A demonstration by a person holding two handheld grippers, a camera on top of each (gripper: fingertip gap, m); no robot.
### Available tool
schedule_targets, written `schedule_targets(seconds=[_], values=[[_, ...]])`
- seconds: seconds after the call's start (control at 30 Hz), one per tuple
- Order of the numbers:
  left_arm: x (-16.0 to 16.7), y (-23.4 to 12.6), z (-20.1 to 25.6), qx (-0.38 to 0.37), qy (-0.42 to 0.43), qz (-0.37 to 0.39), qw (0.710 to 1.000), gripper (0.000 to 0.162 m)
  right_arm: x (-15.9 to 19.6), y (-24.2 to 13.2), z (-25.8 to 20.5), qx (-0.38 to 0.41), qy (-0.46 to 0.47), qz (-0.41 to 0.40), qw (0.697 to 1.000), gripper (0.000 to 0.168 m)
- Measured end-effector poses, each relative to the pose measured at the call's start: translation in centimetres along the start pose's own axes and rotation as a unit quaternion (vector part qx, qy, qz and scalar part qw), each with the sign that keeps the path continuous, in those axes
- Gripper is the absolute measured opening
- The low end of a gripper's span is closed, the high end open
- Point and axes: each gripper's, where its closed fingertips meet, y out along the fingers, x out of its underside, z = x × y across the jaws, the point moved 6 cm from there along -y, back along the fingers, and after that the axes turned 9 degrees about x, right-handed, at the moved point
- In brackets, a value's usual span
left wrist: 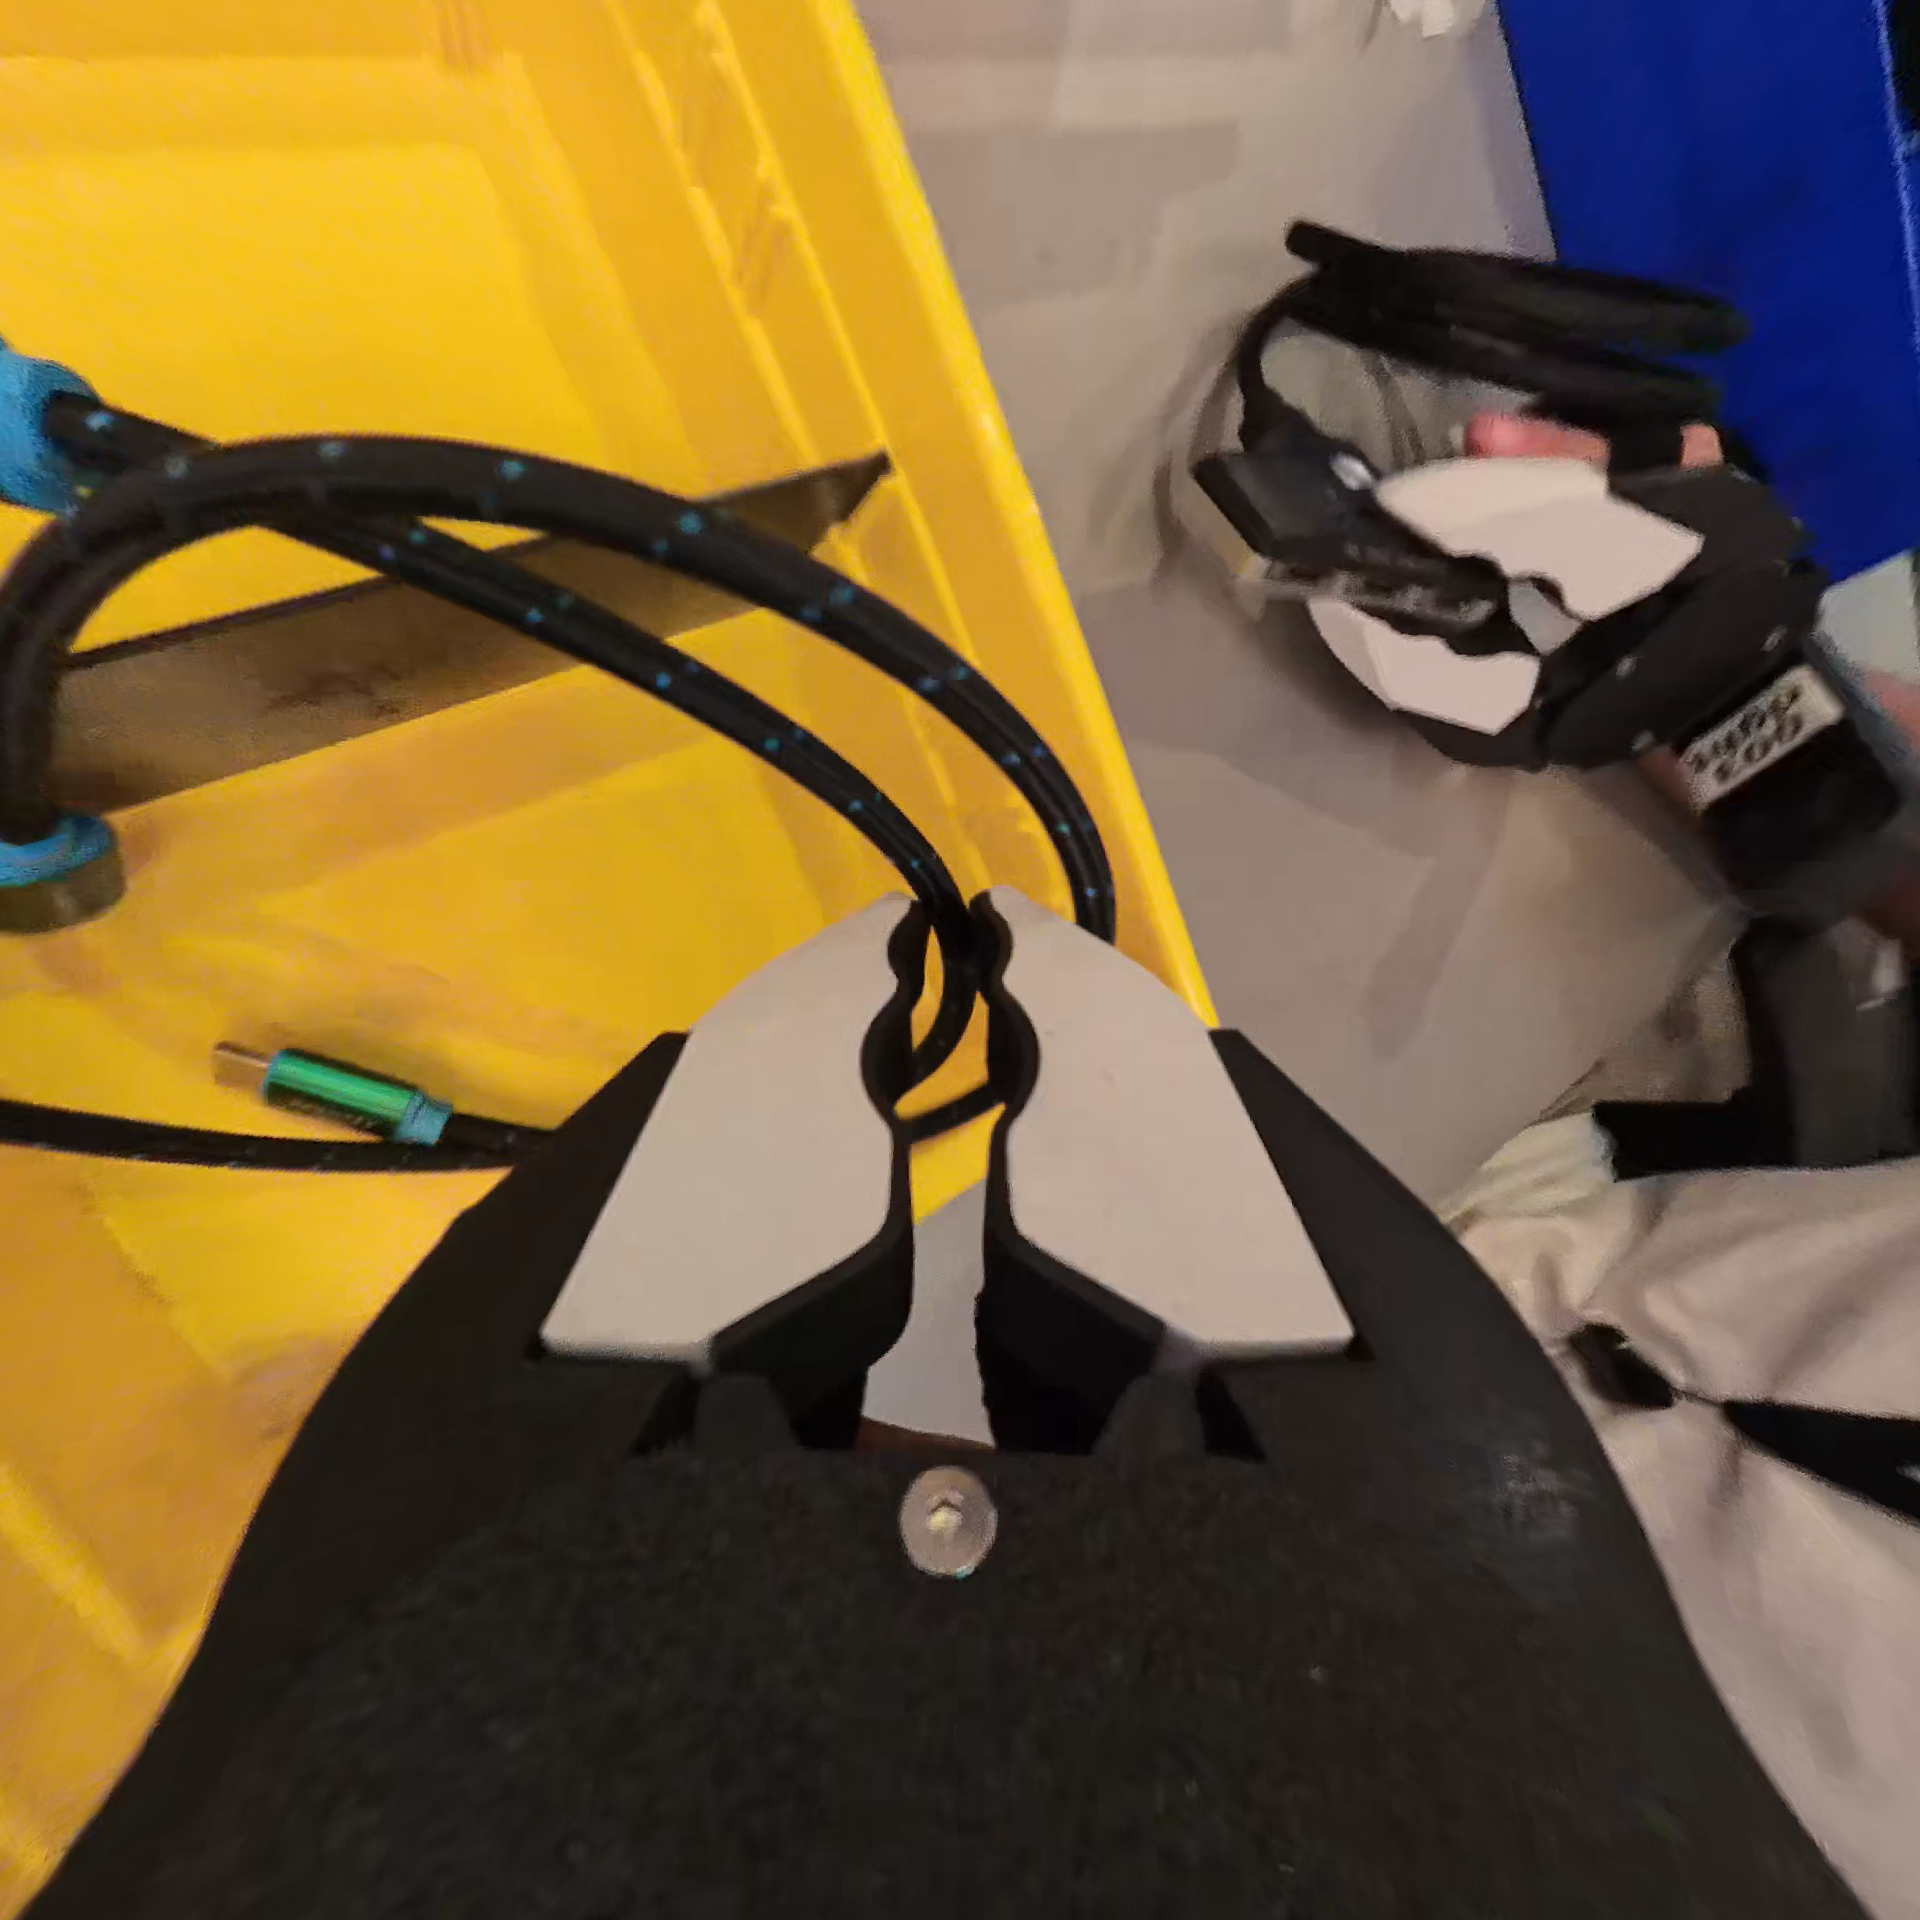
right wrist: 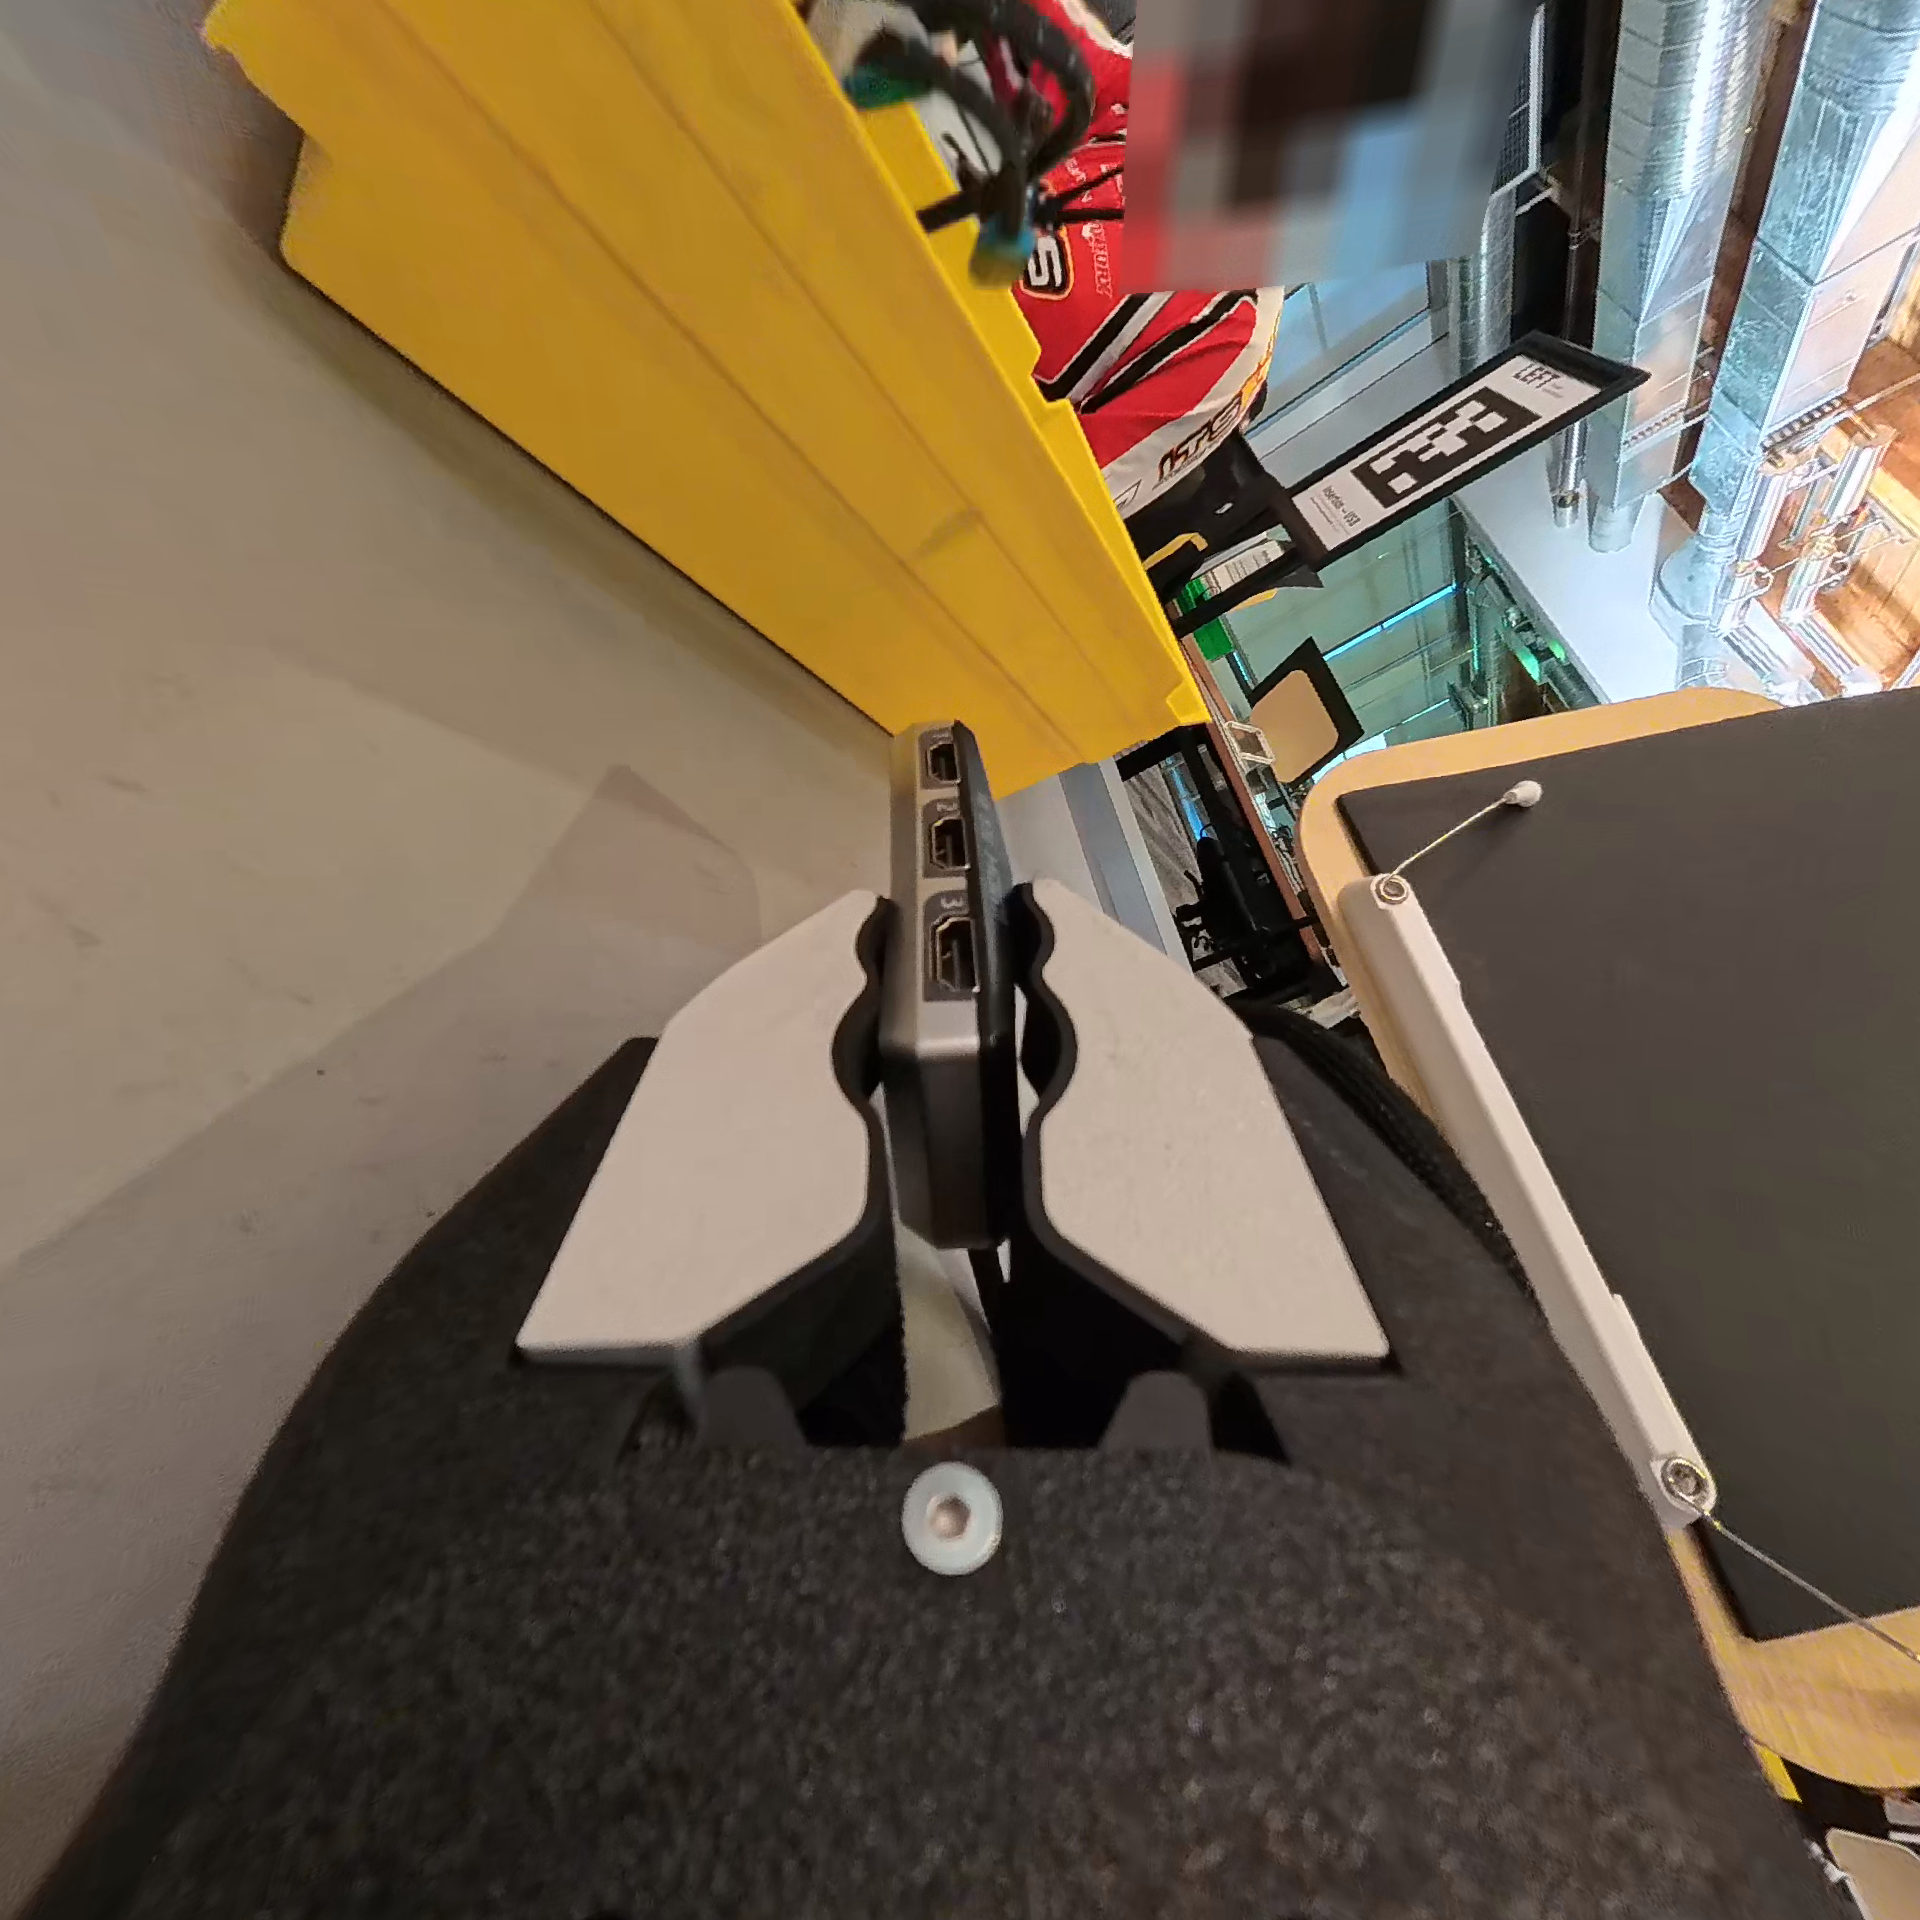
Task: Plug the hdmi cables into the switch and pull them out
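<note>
My left gripper (left wrist: 948, 914) is shut on a black braided cable with blue flecks (left wrist: 665, 582), pinched at the fingertips above the yellow bin (left wrist: 312, 260). The cable loops left to a blue strap (left wrist: 31, 436). A green-shelled plug (left wrist: 343, 1091) lies on the bin floor. My right gripper (right wrist: 951, 904) is shut on the grey HDMI switch (right wrist: 940, 997), held edge-up with its three empty ports facing me. In the left wrist view the right gripper (left wrist: 1351, 540) shows far right, holding the switch (left wrist: 1278, 509) with a coiled black cable (left wrist: 1507, 312) behind it.
The yellow bin's outer wall (right wrist: 727, 436) rises just beyond the switch, on a pale grey table (right wrist: 260, 883). A black board with a wooden rim (right wrist: 1662, 1039) stands at right. A blue panel (left wrist: 1714, 208) is at far right. A person's light trousers (left wrist: 1662, 1403) are below.
</note>
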Motion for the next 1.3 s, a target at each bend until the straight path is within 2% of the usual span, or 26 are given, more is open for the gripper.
schedule_targets(seconds=[0.07, 0.2, 0.3, 0.37, 0.43, 0.5, 0.63, 0.73, 0.83, 0.87, 0.9, 0.93, 1.1, 1.23, 1.3], values=[[-0.4, 0.8, -1.0, 0.026, -0.042, 0.001, 0.999, 0.007, 0.0, 0.0, 0.0, 0.001, -0.003, 0.001, 1.0, 0.021], [-0.7, 1.9, -2.1, -0.001, -0.038, 0.013, 0.999, 0.008, 0.0, -0.1, 0.0, 0.002, -0.004, 0.001, 1.0, 0.021], [-0.8, 2.4, -2.6, 0.028, -0.102, 0.077, 0.991, 0.006, 0.0, -0.1, 0.0, 0.0, -0.004, 0.002, 1.0, 0.021], [-0.4, 2.9, -3.5, 0.032, -0.129, 0.092, 0.987, 0.006, 0.0, -0.1, -0.1, -0.002, -0.004, 0.003, 1.0, 0.021], [-0.1, 3.2, -4.0, -0.006, -0.114, 0.093, 0.989, 0.006, -0.1, -0.1, -0.1, -0.003, -0.004, 0.004, 1.0, 0.021], [-0.4, 3.2, -3.4, -0.009, -0.091, 0.098, 0.991, 0.006, -0.1, -0.1, -0.1, -0.003, -0.005, 0.004, 1.0, 0.021], [-2.6, 1.5, -1.0, 0.022, -0.025, 0.178, 0.983, 0.007, -0.1, -0.1, -0.1, -0.004, -0.005, 0.005, 1.0, 0.021], [-3.5, 0.3, -0.6, 0.044, 0.004, 0.257, 0.965, 0.007, -0.1, -0.1, -0.2, -0.005, -0.005, 0.005, 1.0, 0.021], [-2.9, 1.1, -0.8, 0.086, -0.027, 0.248, 0.965, 0.007, -0.1, -0.1, -0.2, -0.005, -0.005, 0.005, 1.0, 0.021], [-2.5, 1.5, -0.9, 0.086, -0.033, 0.235, 0.968, 0.013, -0.1, -0.1, -0.2, -0.005, -0.005, 0.005, 1.0, 0.021], [-2.2, 1.7, -1.1, 0.072, -0.027, 0.221, 0.972, 0.025, -0.1, -0.1, -0.2, -0.005, -0.005, 0.005, 1.0, 0.021], [-1.8, 1.8, -1.1, 0.049, -0.01, 0.209, 0.977, 0.03, -0.1, -0.1, -0.2, -0.004, -0.005, 0.005, 1.0, 0.021], [-0.2, 0.0, -0.4, -0.07, 0.085, 0.176, 0.978, 0.035, -0.1, -0.1, -0.2, -0.004, -0.006, 0.005, 1.0, 0.021], [-2.1, -5.9, 1.4, -0.155, 0.178, 0.192, 0.952, 0.031, -0.1, -0.1, -0.2, -0.005, -0.008, 0.005, 1.0, 0.021], [-4.2, -8.5, 1.7, -0.19, 0.241, 0.149, 0.94, 0.033, -0.1, -0.1, -0.2, -0.005, -0.009, 0.005, 1.0, 0.021]])
